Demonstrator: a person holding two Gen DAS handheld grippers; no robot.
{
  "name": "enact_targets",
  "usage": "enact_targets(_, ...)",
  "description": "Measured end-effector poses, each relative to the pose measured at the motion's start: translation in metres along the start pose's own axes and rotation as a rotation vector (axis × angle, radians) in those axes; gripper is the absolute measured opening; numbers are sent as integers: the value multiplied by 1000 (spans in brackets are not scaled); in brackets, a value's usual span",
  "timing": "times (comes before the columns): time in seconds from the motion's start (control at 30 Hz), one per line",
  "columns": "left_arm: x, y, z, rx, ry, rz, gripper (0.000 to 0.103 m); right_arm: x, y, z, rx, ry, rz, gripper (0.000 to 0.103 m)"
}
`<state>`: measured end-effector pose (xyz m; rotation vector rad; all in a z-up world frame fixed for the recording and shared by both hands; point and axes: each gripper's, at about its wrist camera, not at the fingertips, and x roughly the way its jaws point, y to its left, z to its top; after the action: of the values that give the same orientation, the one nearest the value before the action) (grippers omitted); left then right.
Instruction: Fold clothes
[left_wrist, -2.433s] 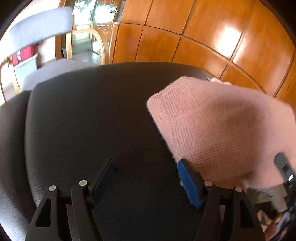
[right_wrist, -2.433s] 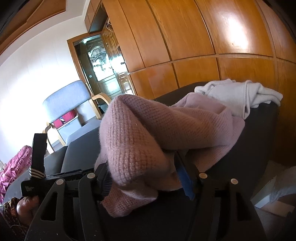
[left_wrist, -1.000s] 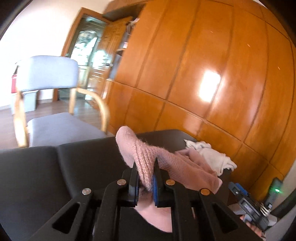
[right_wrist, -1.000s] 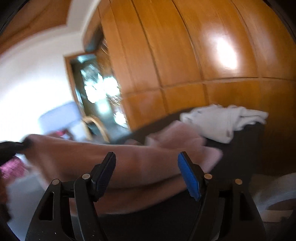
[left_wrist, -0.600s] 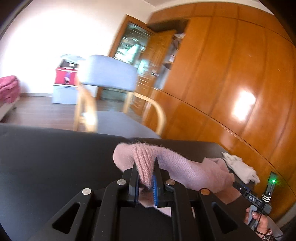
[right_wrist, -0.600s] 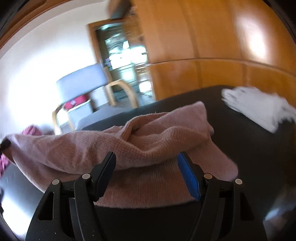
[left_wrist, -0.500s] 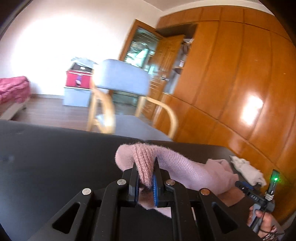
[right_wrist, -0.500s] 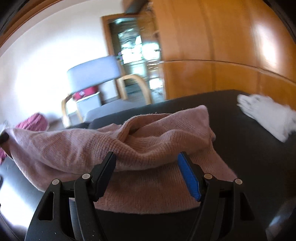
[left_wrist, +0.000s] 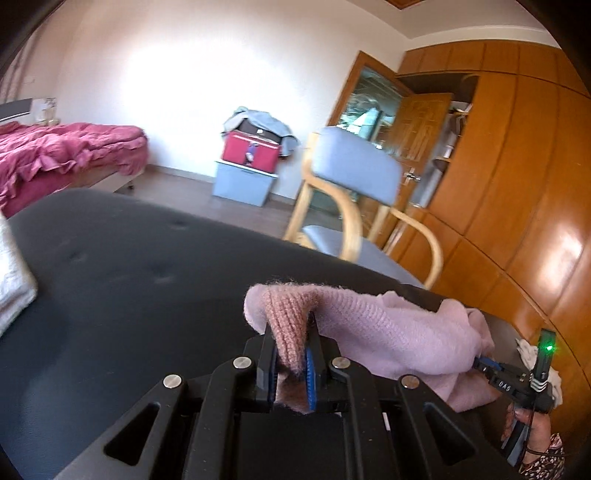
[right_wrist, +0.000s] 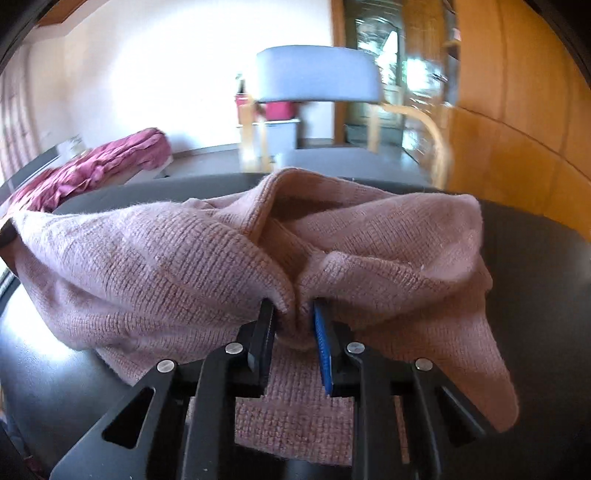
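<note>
The flat black padded bench (left_wrist: 110, 295) is bare and open on the left; a folded white cloth (left_wrist: 11, 288) sits at its edge.

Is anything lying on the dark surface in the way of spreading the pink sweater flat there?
Nothing visible does. The left gripper and right gripper both pinch the sweater; the surface beside it is bare, except a whitish cloth at its far edge.

Home bedroom: bed with crimson ruffled bedding (left_wrist: 62, 151), wall of wooden wardrobe panelling (left_wrist: 517, 177), grey-cushioned bentwood armchair (left_wrist: 354, 173), red suitcase, probably, (left_wrist: 251, 153) on a storage box (left_wrist: 242, 182).
</note>
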<state>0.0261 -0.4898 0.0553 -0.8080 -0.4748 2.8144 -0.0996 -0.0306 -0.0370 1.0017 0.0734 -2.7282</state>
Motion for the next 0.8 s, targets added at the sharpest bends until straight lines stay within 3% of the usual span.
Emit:
enact_targets(0.13, -3, 14, -4, -21, -5, 28, 10, 4, 15, 11, 19, -50, 62, 20)
enact_targets(0.3, -2, 10, -14, 11, -9, 45, 11, -15, -2, 14, 196, -145, 189, 19)
enact_targets(0.47, 7, 1, -25, 94, 17, 83, 15, -31, -6, 6, 156, -111, 251, 20)
enact_targets(0.5, 10, 2, -26, 99, 23, 89, 17, -34, -7, 4, 150, -102, 260, 23)
enact_targets(0.57, 11, 3, -27, 90, 27, 90, 19, -42, -5, -1, 128, -106, 221, 57)
enact_targets(0.63, 12, 5, -27, 71, 33, 86, 20, -51, 2, -2, 83, -143, 186, 74)
enact_targets(0.73, 12, 5, -25, 61, 37, 91, 21, -48, 21, 7, -58, -193, 148, 76)
enact_targets(0.8, 10, 4, -25, 61, 36, 95, 21, -36, 40, 11, -171, -171, 107, 76)
